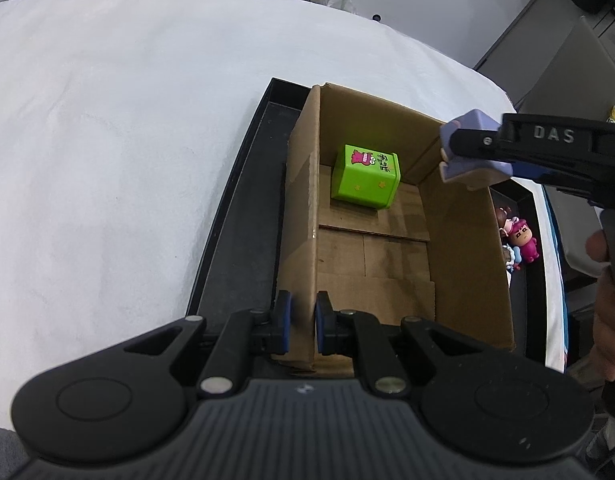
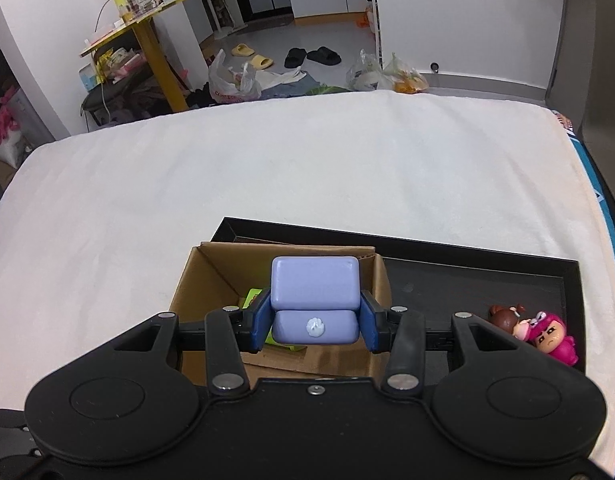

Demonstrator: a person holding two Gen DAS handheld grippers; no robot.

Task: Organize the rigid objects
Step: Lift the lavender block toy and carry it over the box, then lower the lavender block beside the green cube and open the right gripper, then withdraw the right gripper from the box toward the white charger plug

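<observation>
Rigid objects, let's count them, biggest things first. One white-covered bench fills both views. On it, one black tray, and inside the tray's left part, one open cardboard box. One green cube with a pink cartoon print sits on the box floor, up in the far left corner, just beside the far wall.

One lilac block toy, shaped like a small armchair, is up in the air over the box. The right hand-held gripper is clenched on it, blue pads pressing its left and right sides, a small white paw mark facing the camera. From the left wrist view that toy hangs above the box's far right corner, and a hand wraps the tool's handle at the right edge.

The left hand-held gripper is clamped on the box's near wall at its left corner, one pad outside, one inside, cardboard pinched between.

Smallest last: the figurines at the tray's right end, outside the box. One pink-hooded, one brown-haired, touching each other, and from the left wrist view a third, pale blue piece lies against them, partly hidden by the box wall.
</observation>
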